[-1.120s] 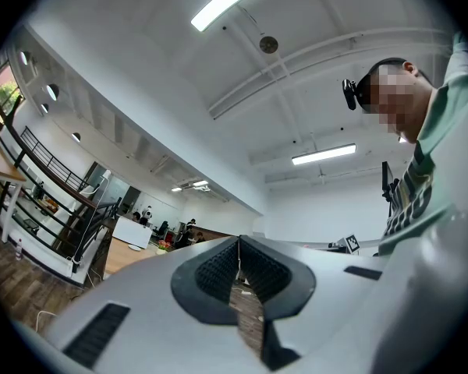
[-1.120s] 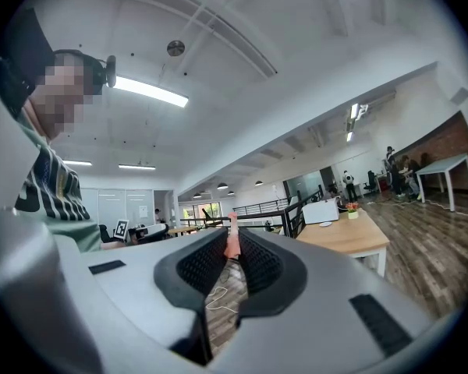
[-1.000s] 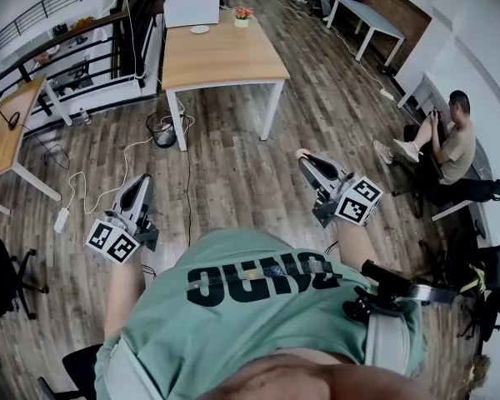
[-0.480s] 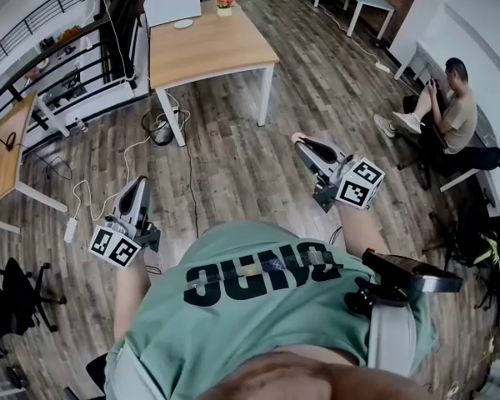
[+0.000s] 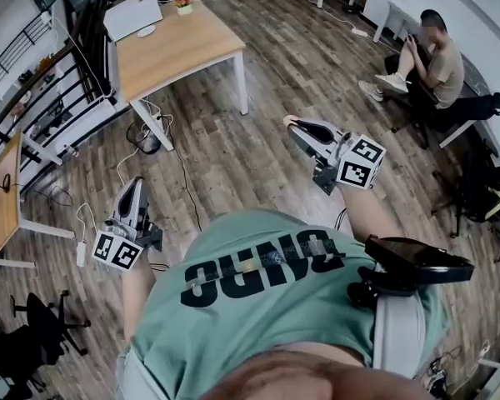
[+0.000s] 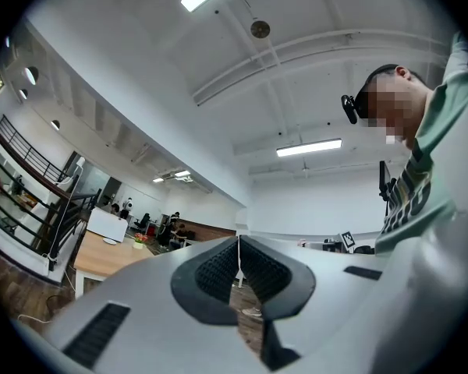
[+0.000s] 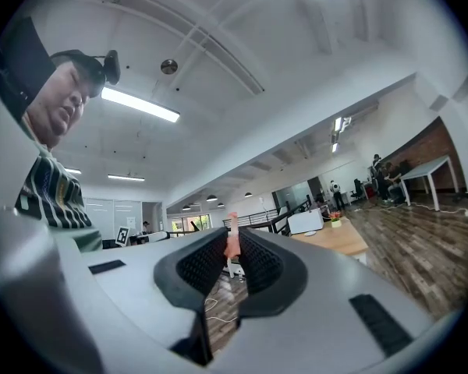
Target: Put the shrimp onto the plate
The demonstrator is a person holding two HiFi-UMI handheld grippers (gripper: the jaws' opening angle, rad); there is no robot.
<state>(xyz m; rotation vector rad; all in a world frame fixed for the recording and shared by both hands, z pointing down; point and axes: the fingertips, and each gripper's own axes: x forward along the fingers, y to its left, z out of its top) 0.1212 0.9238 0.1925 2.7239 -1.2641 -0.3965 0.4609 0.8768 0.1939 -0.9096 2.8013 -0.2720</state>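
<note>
Although the right gripper [image 7: 233,248] is clenched on a small pink piece that looks to be the shrimp [image 7: 232,236], nothing has been set down yet. The person stands well apart from the wooden table [image 5: 179,44], where a small white dish [image 5: 147,31], possibly the plate, lies. With the left gripper [image 6: 239,248] pressed together on nothing, the carry and the placing both appear to remain.

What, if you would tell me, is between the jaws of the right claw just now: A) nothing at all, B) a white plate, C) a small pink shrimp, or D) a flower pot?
C: the right gripper view shows the right claw shut on a shrimp, its pink end sticking up past the dark pads.
</note>
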